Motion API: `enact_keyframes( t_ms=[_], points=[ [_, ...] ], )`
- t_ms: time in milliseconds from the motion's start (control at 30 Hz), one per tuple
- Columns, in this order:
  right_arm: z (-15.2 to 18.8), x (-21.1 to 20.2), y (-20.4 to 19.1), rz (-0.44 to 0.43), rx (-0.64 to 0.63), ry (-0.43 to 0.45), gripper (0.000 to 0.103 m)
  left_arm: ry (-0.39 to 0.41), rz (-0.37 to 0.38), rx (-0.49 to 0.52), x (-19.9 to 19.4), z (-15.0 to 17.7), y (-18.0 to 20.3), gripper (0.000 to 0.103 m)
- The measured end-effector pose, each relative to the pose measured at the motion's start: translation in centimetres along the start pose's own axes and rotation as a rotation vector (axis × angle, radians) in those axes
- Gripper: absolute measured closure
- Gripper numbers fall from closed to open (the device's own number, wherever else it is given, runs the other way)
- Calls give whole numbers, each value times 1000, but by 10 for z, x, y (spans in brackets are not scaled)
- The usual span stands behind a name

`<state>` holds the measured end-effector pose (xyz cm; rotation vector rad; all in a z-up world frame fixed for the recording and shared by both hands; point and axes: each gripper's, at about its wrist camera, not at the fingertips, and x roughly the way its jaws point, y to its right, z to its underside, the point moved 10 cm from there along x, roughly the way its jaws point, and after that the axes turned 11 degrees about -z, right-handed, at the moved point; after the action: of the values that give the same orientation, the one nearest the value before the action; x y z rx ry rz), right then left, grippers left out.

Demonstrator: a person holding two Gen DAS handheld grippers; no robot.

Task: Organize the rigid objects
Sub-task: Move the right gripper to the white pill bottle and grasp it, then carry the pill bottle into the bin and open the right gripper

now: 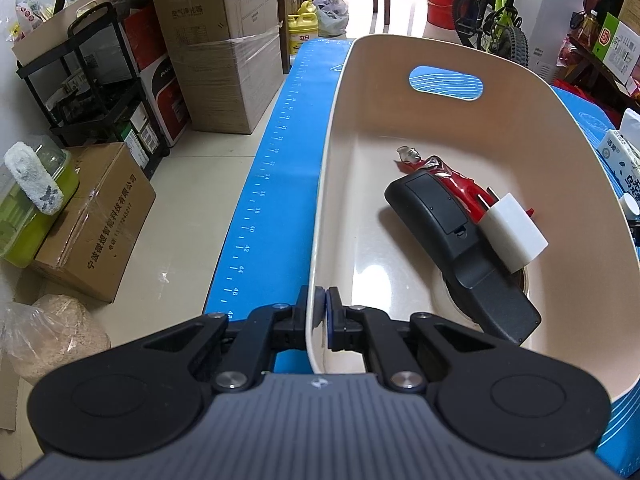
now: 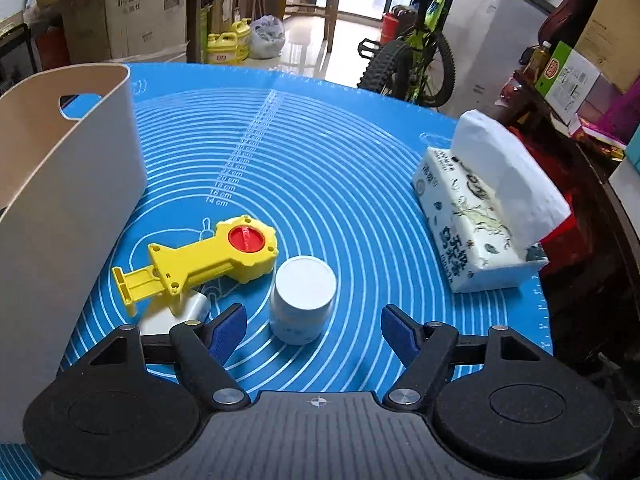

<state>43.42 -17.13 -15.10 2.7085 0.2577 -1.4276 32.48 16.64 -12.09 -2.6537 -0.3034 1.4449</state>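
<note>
Clamping the near rim of the beige bin (image 1: 520, 92), the left gripper (image 1: 321, 308) has its 2 jaws pressed on either side of the thin wall at the lower centre of the left wrist view, steadying it. Inside the bin, right of centre, lie a black remote-like device (image 1: 452, 236), a red figure (image 1: 452, 180) partly under it, and a white block (image 1: 514, 236) resting on both.

In the right wrist view, the right gripper (image 2: 314, 330) is spread wide and holds nothing. Just ahead of it, in the lower centre of the frame, stands the white jar (image 2: 303, 300), upright on the blue mat (image 2: 340, 160). To its left lies the yellow toy (image 2: 208, 266) with a red dial, its handle over a small clear roll (image 2: 196, 304), close to the bin's outer wall. A tissue pack (image 2: 480, 224) sits at the right, well apart.

The jar looks like rigid plastic, light, and smooth enough to slip, so a hold across its round body below the lid, with the fingers level, seems safest; squeezing near the top could tip it. The yellow toy appears stiff and hollow, and its narrow handle is the likelier place to grasp than the wide head. The tissue pack is soft and likely no part of this job.
</note>
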Motion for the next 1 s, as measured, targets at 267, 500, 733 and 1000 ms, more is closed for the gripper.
enact_keyframes(
  t_ms=[267, 500, 733, 1000],
  points=[
    [-2, 11, -5, -9, -10, -25, 48, 2, 4, 0, 0, 0, -1, 95],
    [-2, 10, -12, -37, -23, -4, 60, 4, 7, -2, -1, 0, 0, 95],
    [-12, -15, -22, -42, -54, 74, 60, 5, 17, -8, -1, -1, 0, 96],
    [-53, -74, -55, -99, -94, 235, 60, 4, 19, -11, -1, 0, -2, 96]
  ],
)
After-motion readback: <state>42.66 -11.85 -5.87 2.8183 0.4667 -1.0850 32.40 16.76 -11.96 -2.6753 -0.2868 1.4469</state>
